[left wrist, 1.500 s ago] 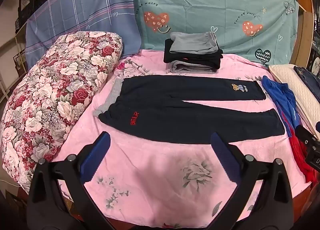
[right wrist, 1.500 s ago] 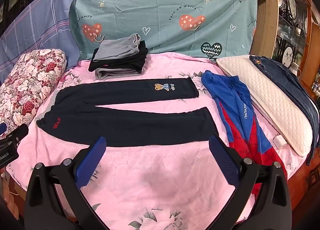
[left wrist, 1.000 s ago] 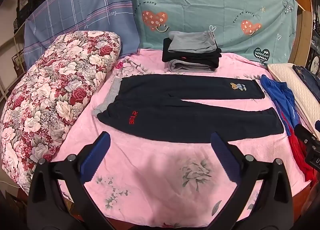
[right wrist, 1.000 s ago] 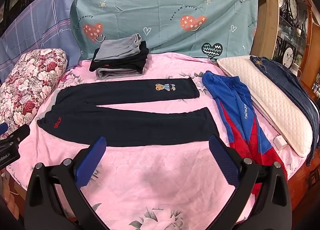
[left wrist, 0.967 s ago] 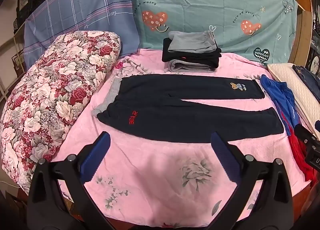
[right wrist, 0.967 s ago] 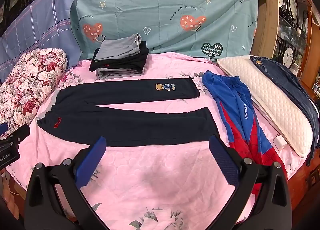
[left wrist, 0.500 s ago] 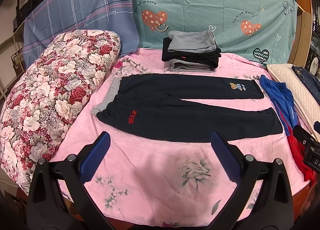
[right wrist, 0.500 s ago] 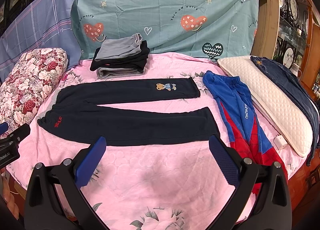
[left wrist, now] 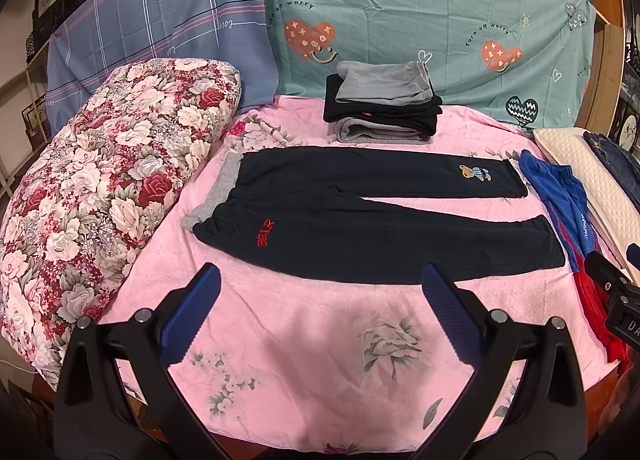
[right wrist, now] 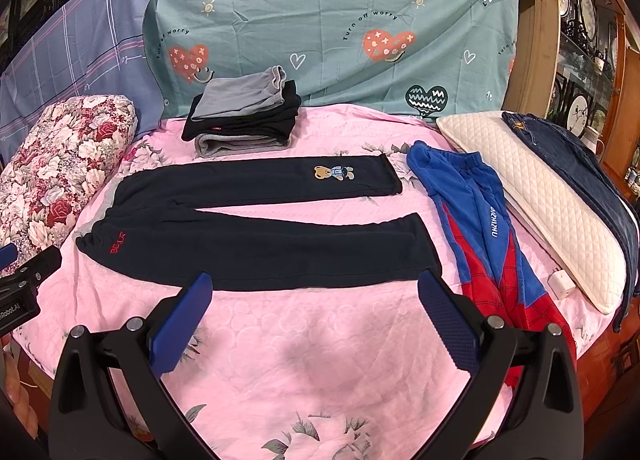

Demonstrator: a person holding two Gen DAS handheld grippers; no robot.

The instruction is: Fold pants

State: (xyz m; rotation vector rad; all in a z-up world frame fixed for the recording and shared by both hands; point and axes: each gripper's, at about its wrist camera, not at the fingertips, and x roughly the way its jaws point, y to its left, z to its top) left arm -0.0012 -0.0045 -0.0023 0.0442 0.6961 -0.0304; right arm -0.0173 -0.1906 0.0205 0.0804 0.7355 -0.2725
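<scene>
Navy sweatpants (left wrist: pixel 372 219) lie flat and unfolded across the pink bedsheet (left wrist: pixel 320 360), exactly as a moment ago. Your left gripper (left wrist: pixel 320 280) and right gripper (right wrist: pixel 316 284) hover spread and empty; folding hasn't started.

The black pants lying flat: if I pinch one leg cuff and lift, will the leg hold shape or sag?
The black pants look like soft knit, so the leg will likely sag. The pink sheet looks quilted, so they may drag rather than slide.

Pink sheet (left wrist: pixel 320 360) bare up front; floral pillow (left wrist: pixel 100 199) blocks left.
</scene>
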